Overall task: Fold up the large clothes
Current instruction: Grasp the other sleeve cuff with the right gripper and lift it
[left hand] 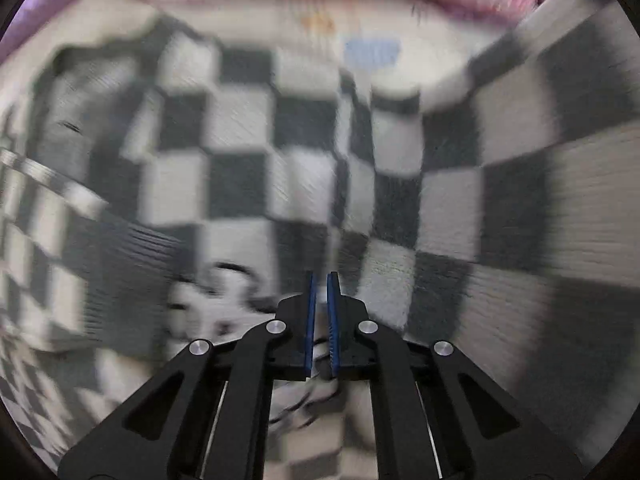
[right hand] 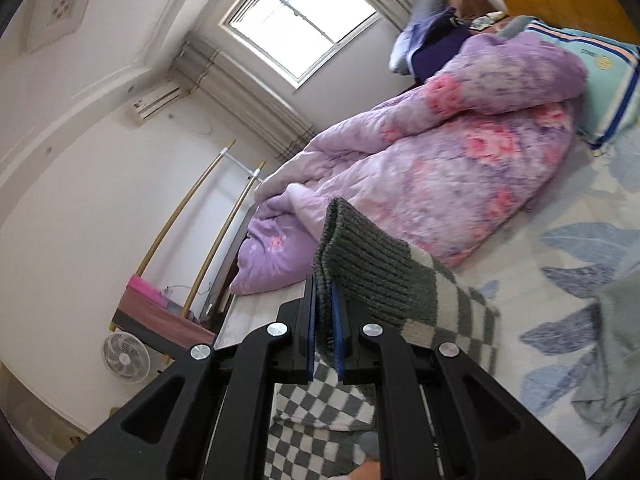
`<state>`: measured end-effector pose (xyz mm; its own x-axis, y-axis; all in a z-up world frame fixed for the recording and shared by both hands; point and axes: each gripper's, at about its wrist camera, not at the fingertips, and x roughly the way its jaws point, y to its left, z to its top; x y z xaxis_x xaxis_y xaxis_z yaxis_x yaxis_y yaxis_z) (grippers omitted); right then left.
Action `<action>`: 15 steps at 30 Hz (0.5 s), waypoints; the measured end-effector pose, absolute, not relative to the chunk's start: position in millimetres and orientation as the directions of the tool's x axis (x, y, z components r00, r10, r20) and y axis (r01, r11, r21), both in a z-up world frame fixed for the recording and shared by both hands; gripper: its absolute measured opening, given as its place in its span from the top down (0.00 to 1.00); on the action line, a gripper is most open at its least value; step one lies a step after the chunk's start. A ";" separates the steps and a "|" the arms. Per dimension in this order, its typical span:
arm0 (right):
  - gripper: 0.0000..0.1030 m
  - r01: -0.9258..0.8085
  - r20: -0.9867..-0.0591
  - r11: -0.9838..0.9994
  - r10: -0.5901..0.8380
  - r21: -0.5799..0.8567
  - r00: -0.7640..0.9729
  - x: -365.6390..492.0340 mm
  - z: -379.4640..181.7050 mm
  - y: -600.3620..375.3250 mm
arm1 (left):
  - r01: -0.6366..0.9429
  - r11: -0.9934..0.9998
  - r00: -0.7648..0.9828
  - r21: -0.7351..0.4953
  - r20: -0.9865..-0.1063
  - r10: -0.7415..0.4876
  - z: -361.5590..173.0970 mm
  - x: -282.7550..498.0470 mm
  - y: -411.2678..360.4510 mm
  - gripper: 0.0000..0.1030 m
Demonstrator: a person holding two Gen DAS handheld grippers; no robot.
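Note:
A grey-and-white checkered knit sweater (left hand: 248,184) lies spread over the bed and fills the blurred left wrist view. My left gripper (left hand: 321,276) points down at it, its blue pads nearly together, with a pinch of pale fabric showing between them low in the gap. In the right wrist view my right gripper (right hand: 322,280) is shut on the sweater's grey ribbed edge (right hand: 368,268), held up above the bed. The checkered body (right hand: 320,400) hangs down below the fingers.
A purple floral quilt (right hand: 440,160) is bunched along the far side of the bed, with a striped pillow (right hand: 608,80) beyond it. The leaf-print sheet (right hand: 560,280) shows at right, with a pale green garment (right hand: 616,360) on it. A floor fan (right hand: 126,356) stands beside the bed.

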<state>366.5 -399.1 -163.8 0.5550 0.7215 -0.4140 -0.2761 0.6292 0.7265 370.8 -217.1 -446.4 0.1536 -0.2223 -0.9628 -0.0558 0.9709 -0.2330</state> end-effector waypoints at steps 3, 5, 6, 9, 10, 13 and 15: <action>0.93 -0.279 -0.450 0.647 0.721 0.710 0.527 368.2 -169.1 -350.4 | -0.052 0.976 0.190 -0.213 -0.961 -0.200 -406.2 360.5 -166.0 0.93; 0.93 -0.279 -0.458 0.639 0.733 0.716 0.503 367.9 -178.9 -321.9 | -0.054 0.979 0.227 -0.198 -0.957 -0.181 -383.6 349.0 -126.1 0.93; 0.93 -0.281 -0.471 0.645 0.732 0.710 0.492 367.5 -184.3 -302.6 | -0.063 0.980 0.246 -0.187 -0.955 -0.167 -374.3 344.2 -106.9 0.93; 0.93 -0.273 -0.515 0.665 0.725 0.695 0.457 363.6 -204.9 -249.2 | -0.097 0.983 0.282 -0.156 -0.951 -0.123 -351.6 331.1 -43.1 0.93; 0.93 -0.259 -0.530 0.662 0.731 0.703 0.430 363.6 -217.7 -229.6 | -0.108 0.983 0.288 -0.148 -0.951 -0.111 -344.6 325.1 -29.2 0.93; 0.93 -0.228 -0.579 0.686 0.714 0.691 0.393 363.0 -249.4 -182.0 | -0.148 0.984 0.302 -0.102 -0.952 -0.053 -334.0 309.2 22.7 0.93; 0.93 -0.219 -0.616 0.702 0.704 0.677 0.354 362.6 -274.2 -151.4 | -0.185 0.979 0.302 -0.085 -0.953 -0.026 -332.8 297.0 58.4 0.93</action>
<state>362.6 -151.4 -274.2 0.3536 0.7041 -0.6158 -0.2192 0.7024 0.6772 297.0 58.4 -332.8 0.3016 -0.0256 -0.9531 -0.1848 0.9791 -0.0847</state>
